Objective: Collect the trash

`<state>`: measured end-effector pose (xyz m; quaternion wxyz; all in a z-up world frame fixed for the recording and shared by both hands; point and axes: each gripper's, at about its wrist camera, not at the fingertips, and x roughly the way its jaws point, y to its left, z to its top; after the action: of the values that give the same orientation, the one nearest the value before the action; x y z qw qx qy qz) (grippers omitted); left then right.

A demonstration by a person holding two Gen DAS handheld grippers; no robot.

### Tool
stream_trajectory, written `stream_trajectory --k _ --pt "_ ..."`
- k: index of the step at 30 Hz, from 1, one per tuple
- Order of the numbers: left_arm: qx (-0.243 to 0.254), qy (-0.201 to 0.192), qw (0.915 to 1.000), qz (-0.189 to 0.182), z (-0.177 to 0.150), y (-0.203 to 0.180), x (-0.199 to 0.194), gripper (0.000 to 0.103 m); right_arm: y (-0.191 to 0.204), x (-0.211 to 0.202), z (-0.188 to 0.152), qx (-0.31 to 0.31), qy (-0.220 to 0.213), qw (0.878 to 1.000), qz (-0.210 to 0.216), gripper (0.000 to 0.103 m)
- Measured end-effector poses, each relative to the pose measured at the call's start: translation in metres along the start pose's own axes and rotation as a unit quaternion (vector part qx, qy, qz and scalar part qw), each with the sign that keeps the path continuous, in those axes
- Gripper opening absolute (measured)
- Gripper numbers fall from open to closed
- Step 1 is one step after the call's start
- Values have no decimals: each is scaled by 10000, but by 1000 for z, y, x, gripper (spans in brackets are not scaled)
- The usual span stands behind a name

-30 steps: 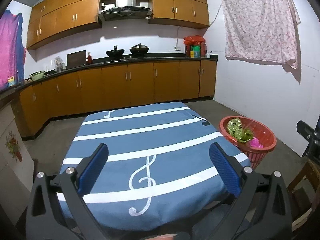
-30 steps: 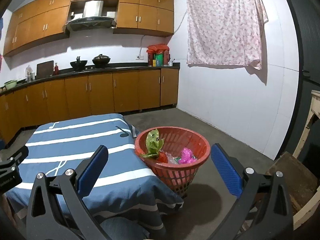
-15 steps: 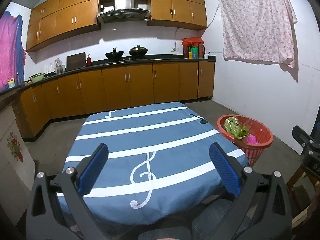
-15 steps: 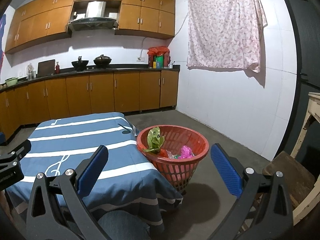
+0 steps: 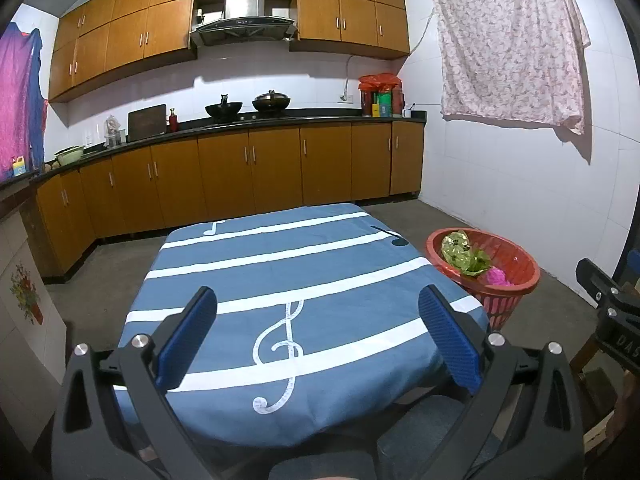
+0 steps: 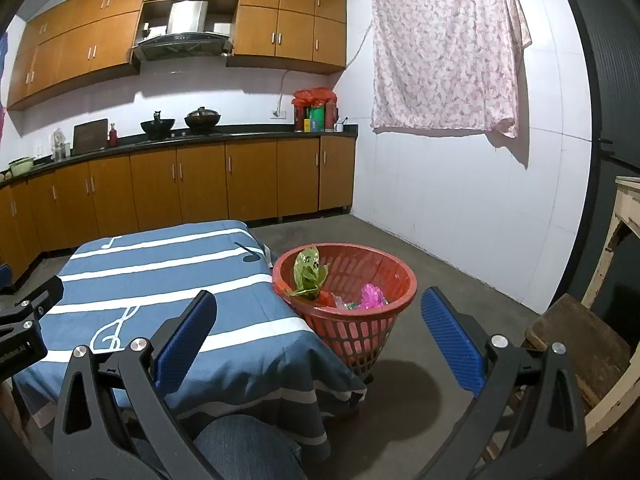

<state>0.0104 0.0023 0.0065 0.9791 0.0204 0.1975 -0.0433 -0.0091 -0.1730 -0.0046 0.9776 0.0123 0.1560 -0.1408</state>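
Concrete floor beside the tabletop carries an upright red basket, mouth up, at centre of the right wrist frame, holding a green wrapper and pink trash. Only that view shows a wooden stool at lower right. Both the left claw and right claw gape wide, empty. Wooden kitchen cabinets line the background.

Left gripper drew back from tablecloth; right gripper pulled away from red basket, rising slightly.
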Motion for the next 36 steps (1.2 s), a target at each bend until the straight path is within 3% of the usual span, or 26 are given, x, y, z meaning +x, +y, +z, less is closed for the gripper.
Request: stream_trajectory --k 36 --pt "-24 6 10000 -21 -3 0 -2 99 1 2 -5 -17 97 10000 11 101"
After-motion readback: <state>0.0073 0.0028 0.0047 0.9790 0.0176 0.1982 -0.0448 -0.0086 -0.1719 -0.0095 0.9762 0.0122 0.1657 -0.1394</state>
